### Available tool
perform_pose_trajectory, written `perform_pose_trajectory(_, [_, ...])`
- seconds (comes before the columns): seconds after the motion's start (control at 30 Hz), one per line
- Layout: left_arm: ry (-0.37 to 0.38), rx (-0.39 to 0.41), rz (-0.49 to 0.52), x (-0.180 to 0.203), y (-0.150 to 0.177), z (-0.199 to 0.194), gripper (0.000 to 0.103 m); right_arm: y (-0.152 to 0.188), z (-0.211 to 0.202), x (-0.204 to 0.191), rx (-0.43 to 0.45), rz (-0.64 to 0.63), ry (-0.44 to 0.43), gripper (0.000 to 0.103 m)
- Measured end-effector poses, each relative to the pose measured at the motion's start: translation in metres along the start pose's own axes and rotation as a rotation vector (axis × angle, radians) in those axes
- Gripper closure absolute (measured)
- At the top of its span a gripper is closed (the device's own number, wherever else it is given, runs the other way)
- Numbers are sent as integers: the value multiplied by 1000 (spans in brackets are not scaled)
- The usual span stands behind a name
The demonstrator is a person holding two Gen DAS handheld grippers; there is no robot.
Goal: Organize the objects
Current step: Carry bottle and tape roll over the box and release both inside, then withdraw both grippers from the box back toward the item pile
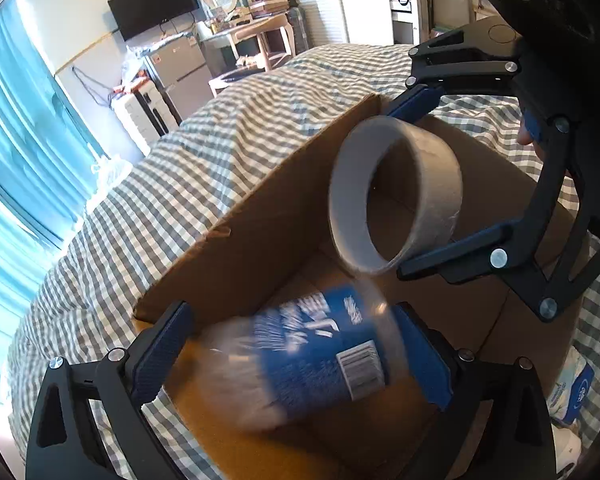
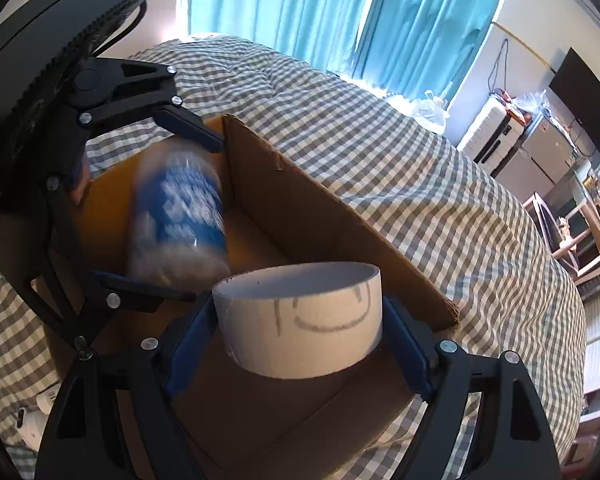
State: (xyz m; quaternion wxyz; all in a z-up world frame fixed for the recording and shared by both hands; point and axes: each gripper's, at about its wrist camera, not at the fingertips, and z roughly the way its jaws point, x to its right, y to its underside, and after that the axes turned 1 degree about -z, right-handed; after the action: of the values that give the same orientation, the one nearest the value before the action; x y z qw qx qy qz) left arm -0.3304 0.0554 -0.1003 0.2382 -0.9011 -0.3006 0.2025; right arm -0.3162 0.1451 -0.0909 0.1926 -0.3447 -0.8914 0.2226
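Altogether two things are carried, one per tongs, over one open cardboard box. Left tongs clamp a blurred bottle with a blue label, its long axis running from 8 to 2 o'clock in the left wrist view. Right tongs clamp a tape roll; its open core faces up in their own view. Beneath the box lies a bed in checked cloth, with teal curtains at 12 o'clock.
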Motion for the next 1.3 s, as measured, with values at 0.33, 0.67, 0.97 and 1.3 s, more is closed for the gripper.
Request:
perform_pose_trajectory(0.33, [-55,7,-21,3,-3,-20,0,-2,-38,8,74,81,-1,7])
perform_pose_trajectory(0.67, [-145,90,-103,11,-11,-96,0,-10,-117,-4,157,90,91,5])
perform_pose_trajectory(0.97, [-238,128,-149,33,-8,-166,0,-4,-197,-29,192,118,190,5])
perform_pose_trajectory(1.3, [-385,115,-309,57,6,-225,0,17,-271,-69,241,210,295,5])
